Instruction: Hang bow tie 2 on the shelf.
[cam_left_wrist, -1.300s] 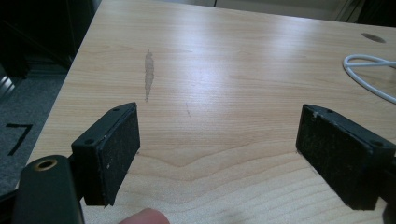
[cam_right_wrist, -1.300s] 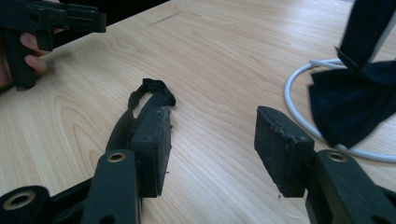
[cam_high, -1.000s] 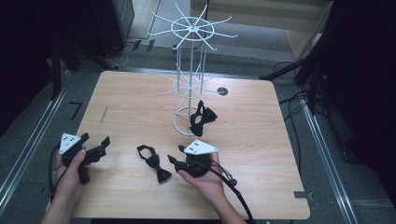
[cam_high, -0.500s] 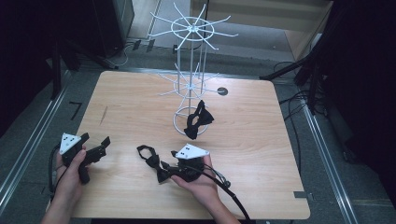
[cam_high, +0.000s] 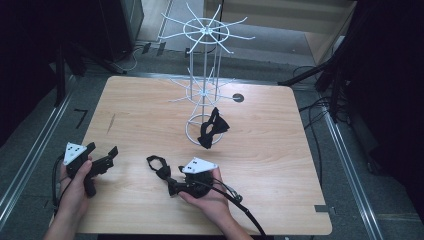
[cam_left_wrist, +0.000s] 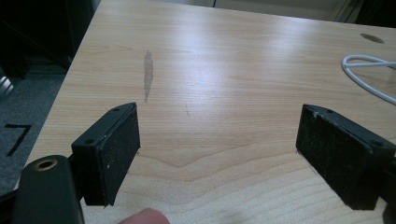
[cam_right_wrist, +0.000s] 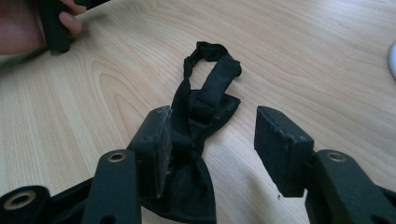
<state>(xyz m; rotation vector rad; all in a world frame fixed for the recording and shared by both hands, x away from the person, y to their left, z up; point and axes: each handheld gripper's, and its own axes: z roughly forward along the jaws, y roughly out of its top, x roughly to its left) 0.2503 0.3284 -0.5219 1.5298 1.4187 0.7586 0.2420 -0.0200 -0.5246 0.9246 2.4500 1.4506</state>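
A black bow tie (cam_right_wrist: 198, 130) lies flat on the wooden table (cam_high: 280, 145), its strap loop (cam_right_wrist: 210, 60) pointing away. My right gripper (cam_right_wrist: 212, 140) is open around it: the knot lies against the left pad, and the right pad stands clear of the cloth. From above, that bow tie (cam_high: 160, 170) lies just left of my right gripper (cam_high: 175, 187). A second black bow tie (cam_high: 212, 129) hangs on the white wire rack (cam_high: 205, 75). My left gripper (cam_left_wrist: 217, 154) is open over bare wood near the table's left front; from above the left gripper (cam_high: 102, 159) points right.
The rack's round wire base (cam_left_wrist: 369, 77) sits ahead and right of the left gripper. A dark cable hole (cam_high: 238, 98) is behind the rack. Cables and dark equipment surround the table on the floor. A cable (cam_high: 245, 212) trails from the right gripper toward the front edge.
My right gripper has slid left along the table front until its jaws straddle the lying bow tie. The left gripper has stayed put.
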